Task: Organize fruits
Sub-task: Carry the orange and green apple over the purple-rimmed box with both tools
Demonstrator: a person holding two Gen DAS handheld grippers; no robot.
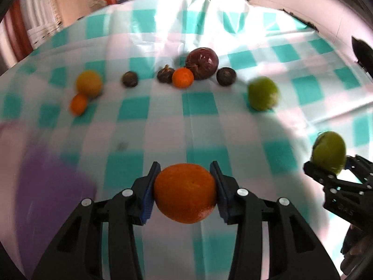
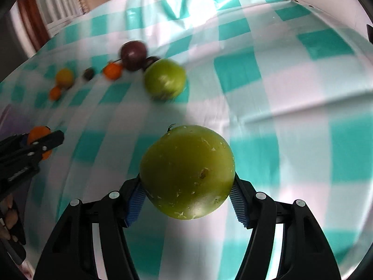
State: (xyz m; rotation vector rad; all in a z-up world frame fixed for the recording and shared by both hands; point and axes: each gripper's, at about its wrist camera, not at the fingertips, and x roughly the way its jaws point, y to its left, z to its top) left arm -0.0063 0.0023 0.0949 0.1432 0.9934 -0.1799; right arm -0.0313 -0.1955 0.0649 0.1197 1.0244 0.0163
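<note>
Gripping a scuffed green fruit (image 2: 187, 171), right hand-held gripper (image 2: 186, 196) clamps.

Table in teal-and-white checked cloth (image 1: 202, 107), green fruit (image 1: 263, 93), oranges (image 1: 183, 77), purple onion (image 1: 202, 63), dark fruits (image 1: 130, 78), purple sheet (image 1: 51, 186)

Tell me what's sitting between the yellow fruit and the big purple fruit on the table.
In the left wrist view, between the yellow fruit and the big purple fruit lie two small dark fruits and a small orange, which overlaps the purple one.
</note>
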